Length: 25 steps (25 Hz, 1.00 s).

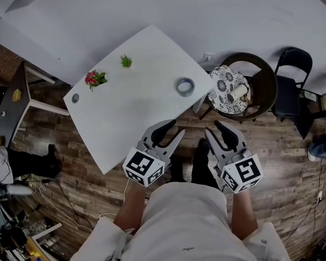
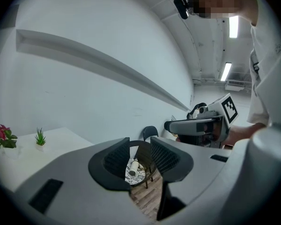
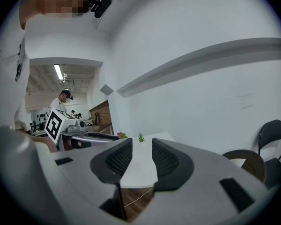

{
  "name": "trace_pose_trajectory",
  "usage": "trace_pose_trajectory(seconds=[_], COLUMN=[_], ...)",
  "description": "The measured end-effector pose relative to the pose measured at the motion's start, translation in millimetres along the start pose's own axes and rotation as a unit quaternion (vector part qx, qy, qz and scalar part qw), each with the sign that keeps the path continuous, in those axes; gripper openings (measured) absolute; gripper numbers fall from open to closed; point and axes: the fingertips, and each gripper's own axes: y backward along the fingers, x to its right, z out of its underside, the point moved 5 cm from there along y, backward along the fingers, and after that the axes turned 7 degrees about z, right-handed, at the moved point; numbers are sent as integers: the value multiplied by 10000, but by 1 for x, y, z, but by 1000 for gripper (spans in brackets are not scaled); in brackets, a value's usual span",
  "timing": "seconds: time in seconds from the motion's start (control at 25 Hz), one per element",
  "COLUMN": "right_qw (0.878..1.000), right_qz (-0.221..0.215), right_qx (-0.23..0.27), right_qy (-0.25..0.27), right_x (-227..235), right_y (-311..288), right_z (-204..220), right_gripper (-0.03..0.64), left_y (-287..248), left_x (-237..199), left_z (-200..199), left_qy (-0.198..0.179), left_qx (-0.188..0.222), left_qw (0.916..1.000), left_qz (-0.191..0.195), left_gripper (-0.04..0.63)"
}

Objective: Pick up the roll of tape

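Observation:
The roll of tape (image 1: 186,86), a grey ring, lies flat near the right edge of the white table (image 1: 130,107). Both grippers hang over the wooden floor in front of the table, short of the tape. My left gripper (image 1: 174,130) is open with nothing between its pads, and points toward the table's near corner. My right gripper (image 1: 213,129) is open and empty too, just to the right. The tape does not show in either gripper view. In the left gripper view the left gripper (image 2: 140,150) frames a round chair. The right gripper (image 3: 142,156) frames the table (image 3: 138,170).
Pink flowers (image 1: 94,79), a small green plant (image 1: 125,61) and a small grey disc (image 1: 75,98) sit on the table's far side. A round chair with a patterned cushion (image 1: 226,86) and a black folding chair (image 1: 293,78) stand at the right. Another person (image 3: 62,102) stands in the background.

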Motion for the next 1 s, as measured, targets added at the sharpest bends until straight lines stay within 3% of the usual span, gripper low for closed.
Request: trace_pose_trajectory(seconds=[0.48, 1.0], right_qw=[9998, 9966], right_qz=[-182, -759], right_qx=[-94, -312], right_qy=[-9, 7], right_x=[62, 121], right_y=[-36, -75], right_z=[-11, -17], right_gripper=[138, 138], left_y=[-52, -108], left_x=[-27, -45], left_z=[0, 11], left_qy=[-76, -17], left_qx=[-436, -998], left_qw=[9989, 9922], left_qz=[-183, -745], left_gripper=[148, 152])
